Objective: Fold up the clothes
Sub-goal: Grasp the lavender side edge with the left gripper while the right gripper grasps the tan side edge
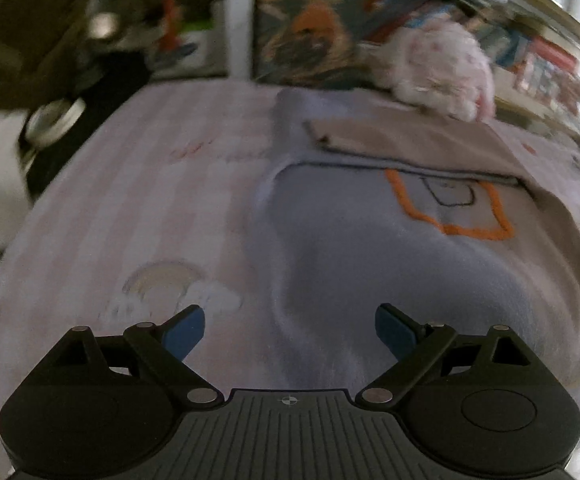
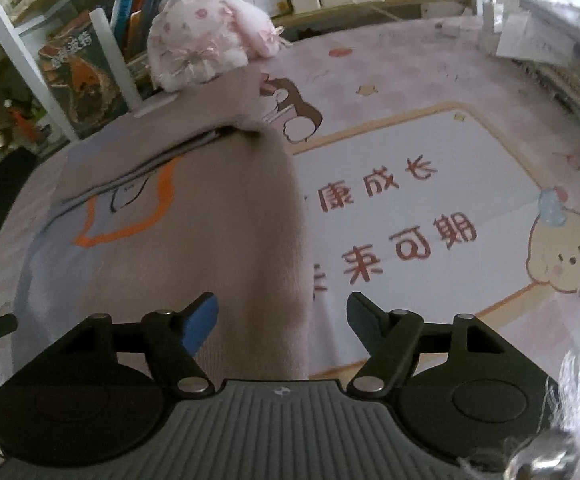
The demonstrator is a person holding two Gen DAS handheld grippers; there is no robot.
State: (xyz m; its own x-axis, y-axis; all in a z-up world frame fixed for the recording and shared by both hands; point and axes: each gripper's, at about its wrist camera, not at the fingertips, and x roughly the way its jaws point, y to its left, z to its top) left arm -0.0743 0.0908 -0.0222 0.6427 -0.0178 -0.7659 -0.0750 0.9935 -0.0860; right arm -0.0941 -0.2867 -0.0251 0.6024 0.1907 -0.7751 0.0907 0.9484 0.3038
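A lavender garment (image 1: 353,256) with an orange outline print (image 1: 469,216) lies on a pink printed bedspread (image 1: 130,208). A beige-pink sleeve or panel (image 1: 409,140) is folded across its far part. My left gripper (image 1: 290,330) hovers open over the garment's near left edge, nothing between its blue pads. In the right wrist view the same garment (image 2: 62,260) shows with its beige-pink part (image 2: 226,216) folded lengthwise toward the camera. My right gripper (image 2: 282,320) stands open above that fold's right edge; the cloth lies below the pads and is not pinched.
A pink plush toy (image 2: 206,40) sits at the bed's far edge by the garment. Bookshelves (image 2: 138,12) and a white post (image 1: 240,16) stand behind. The bedspread (image 2: 429,208) right of the garment carries printed characters and a cartoon bear (image 2: 565,256). Dark clutter (image 1: 50,92) lies far left.
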